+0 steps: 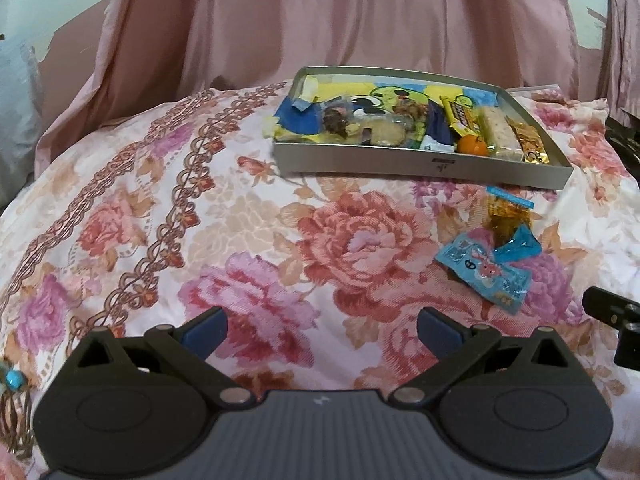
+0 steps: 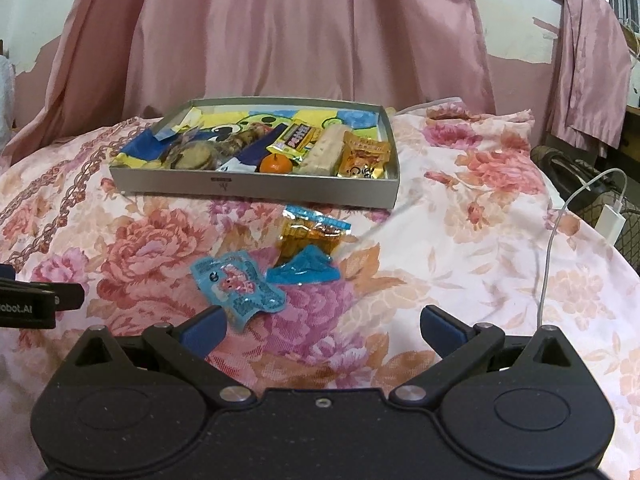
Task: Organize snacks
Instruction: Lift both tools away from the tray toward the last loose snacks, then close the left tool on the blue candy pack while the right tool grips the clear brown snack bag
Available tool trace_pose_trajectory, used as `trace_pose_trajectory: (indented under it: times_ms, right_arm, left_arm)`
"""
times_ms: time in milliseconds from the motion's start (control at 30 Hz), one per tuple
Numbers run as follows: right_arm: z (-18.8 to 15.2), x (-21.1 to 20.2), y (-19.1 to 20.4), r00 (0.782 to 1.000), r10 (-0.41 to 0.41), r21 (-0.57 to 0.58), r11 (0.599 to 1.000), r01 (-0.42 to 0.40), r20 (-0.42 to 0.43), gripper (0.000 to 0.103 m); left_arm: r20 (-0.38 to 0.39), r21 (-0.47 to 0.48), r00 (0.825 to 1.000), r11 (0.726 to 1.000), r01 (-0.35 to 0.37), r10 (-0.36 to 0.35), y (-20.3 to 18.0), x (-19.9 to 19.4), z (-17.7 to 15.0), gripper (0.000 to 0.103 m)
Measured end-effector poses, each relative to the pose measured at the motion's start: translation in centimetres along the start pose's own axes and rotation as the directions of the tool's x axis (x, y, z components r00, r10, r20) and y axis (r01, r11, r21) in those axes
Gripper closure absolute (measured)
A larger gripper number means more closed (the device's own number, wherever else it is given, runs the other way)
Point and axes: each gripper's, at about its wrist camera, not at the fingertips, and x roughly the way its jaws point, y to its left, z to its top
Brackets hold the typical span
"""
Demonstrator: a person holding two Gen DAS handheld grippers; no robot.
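Both my left hand-held gripper (image 1: 322, 330) and right hand-held gripper (image 2: 322, 330) gape empty; the light, crinkly, slippery blue snack packet (image 2: 238, 286), on the bed before the tray (image 2: 256, 190), I would pinch by its flat sealed edge.

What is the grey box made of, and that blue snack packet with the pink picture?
The grey box looks like matte cardboard or thin metal: flat, dull walls with crisp corners; hard to say which. The blue packet looks like thin shiny plastic film: it crinkles and catches light.

Floral bedspread (image 2: 460, 240) carries a grey tray (image 2: 256, 190) and three loose snack packets (image 2: 240, 286).
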Motion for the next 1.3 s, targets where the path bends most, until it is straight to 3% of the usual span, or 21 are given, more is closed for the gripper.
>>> trace_pose_trajectory:
  times_ms: [800,1033,1300]
  right_arm:
    - [1.3,6.3,-1.0,0.995,-0.057,-0.011,0.998,0.058,0.086,0.001]
    - [1.8,8.7,-0.9,0.997,-0.037,-0.060,0.997,0.041,0.068,0.001]
    - [3.0,11.7,-0.1,0.999,0.043,-0.054,0.998,-0.042,0.011,0.001]
  left_arm:
    - [0.000,0.091,0.995,0.991,0.099,-0.100,-3.6,5.8,2.6,0.000]
    - [0.005,0.197,0.983,0.964,0.181,-0.186,-3.7,6.8,2.8,0.000]
    - [-0.029,0.275,0.970,0.931,0.240,-0.241,-3.9,7.5,2.3,0.000]
